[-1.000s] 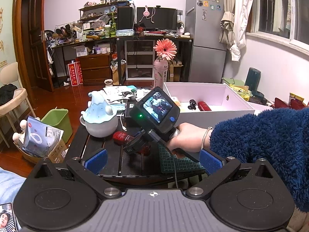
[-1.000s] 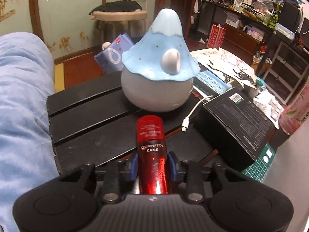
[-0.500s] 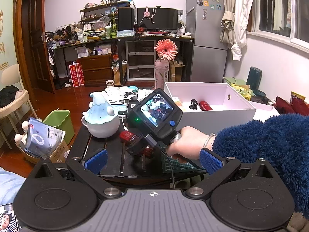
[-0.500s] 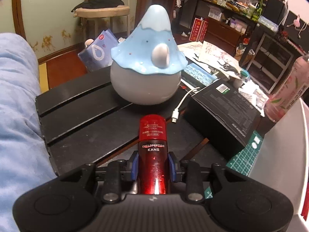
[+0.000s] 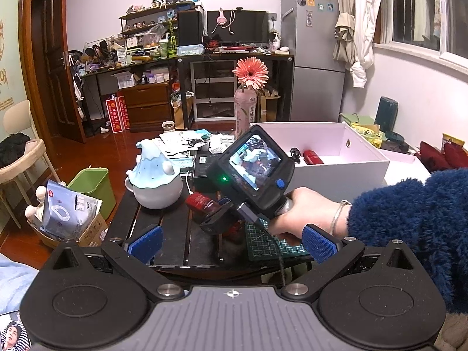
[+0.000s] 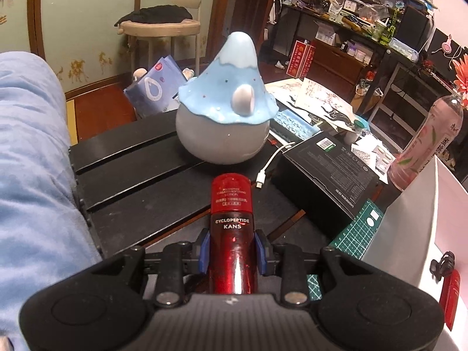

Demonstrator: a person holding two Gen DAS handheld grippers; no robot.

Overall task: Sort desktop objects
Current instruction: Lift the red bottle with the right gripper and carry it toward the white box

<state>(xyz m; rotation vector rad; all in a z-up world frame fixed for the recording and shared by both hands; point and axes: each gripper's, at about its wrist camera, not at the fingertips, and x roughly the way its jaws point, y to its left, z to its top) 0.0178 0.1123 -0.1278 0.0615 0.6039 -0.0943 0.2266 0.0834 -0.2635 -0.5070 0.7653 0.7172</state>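
My right gripper [image 6: 233, 251] is shut on a shiny red lotion bottle [image 6: 232, 225], held lengthwise above the black slatted table [image 6: 140, 187]. From the left wrist the same red bottle [image 5: 204, 204] shows in the right gripper [image 5: 218, 215], which a hand in a blue fleece sleeve holds. My left gripper [image 5: 231, 238] stands open, low at the table's near edge, with nothing between its blue pads [image 5: 145, 241]. An open white box [image 5: 336, 146] at the right holds another red bottle [image 5: 313, 157] and a black clip [image 5: 295, 153].
A blue and white mountain-shaped ornament [image 6: 225, 117] stands mid-table beside a white cable [image 6: 270, 163] and a black carton [image 6: 327, 175]. A green cutting mat [image 6: 355, 231] lies by the box. A pink bottle with a flower [image 5: 247, 108] stands behind. Papers cover the far end.
The right gripper has lifted slightly and swung right with the red bottle, bringing the white box and its contents into its view. The left gripper has stayed still.
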